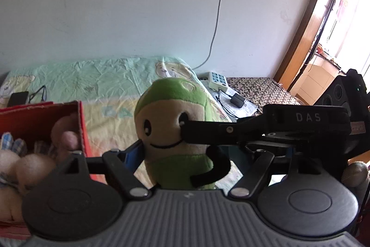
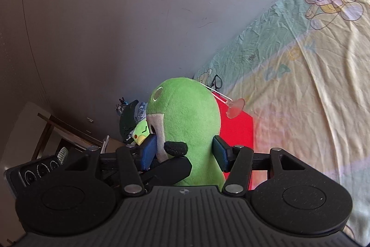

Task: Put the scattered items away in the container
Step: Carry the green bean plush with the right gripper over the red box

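A green and beige plush toy with a smiling face and thin black arms is held up above the bed. My left gripper is closed on its lower body; only the left blue pad shows. My right gripper grips the same plush toy from its side, blue pads pressed on both sides. The right gripper's finger crosses the toy's face in the left wrist view. A red cardboard box at left holds several pink and beige plush toys.
The bed has a pastel bear-print sheet. A white power strip and a black charger lie at the bed's far end. A suction cup on a string hangs from the toy. A small green bird plush sits on furniture behind.
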{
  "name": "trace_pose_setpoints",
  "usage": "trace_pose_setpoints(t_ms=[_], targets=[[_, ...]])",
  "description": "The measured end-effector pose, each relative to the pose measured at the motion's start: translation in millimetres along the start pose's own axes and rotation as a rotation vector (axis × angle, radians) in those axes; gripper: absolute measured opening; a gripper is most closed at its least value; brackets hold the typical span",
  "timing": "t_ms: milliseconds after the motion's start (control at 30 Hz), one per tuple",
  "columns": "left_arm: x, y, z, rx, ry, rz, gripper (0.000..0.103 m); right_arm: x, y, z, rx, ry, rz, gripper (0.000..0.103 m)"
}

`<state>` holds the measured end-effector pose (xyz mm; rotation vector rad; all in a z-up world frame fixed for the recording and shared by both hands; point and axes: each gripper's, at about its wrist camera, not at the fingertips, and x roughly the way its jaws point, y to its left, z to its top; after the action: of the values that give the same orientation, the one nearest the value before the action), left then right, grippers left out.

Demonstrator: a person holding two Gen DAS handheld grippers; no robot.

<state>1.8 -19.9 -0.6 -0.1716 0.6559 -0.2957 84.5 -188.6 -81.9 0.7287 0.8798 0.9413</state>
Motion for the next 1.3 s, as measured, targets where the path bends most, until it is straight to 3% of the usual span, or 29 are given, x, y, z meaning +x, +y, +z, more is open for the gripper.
trace_pose_setpoints(t_ms=[267,500,667,833,1067,1233,1300], targets=[[-52,64,4,-0.01,-0.08,0.045,0.082,58,41,-21,-0.055,-0.001,0.014,0.058],[-76,118,-2,-0.023,-0.099,0.073,0.082,96,53,-43,-0.023,0.002,0.044,0.058],[-80,150,-11,-0.021,-0.071,0.099,0.082,117,53,-58,0.008,0.02,0.011,0.058],[-76,181,-24,-0.054,-0.034,0.082,0.083,117,53,-63,0.019,0.015,-0.009,0.058],[-63,177,-26,-0.041,-0.052,0.012,0.082,88,49,-58,-0.034,-0.07,-0.103,0.058],[-31,179,-26,-0.096,-0.019,-0.077,0.081,89,27,-53,0.0,-0.066,-0.151,0.058],[-20,178,-28,-0.094,-0.008,-0.077,0.081,92,28,-53,-0.034,-0.068,-0.15,0.057]])
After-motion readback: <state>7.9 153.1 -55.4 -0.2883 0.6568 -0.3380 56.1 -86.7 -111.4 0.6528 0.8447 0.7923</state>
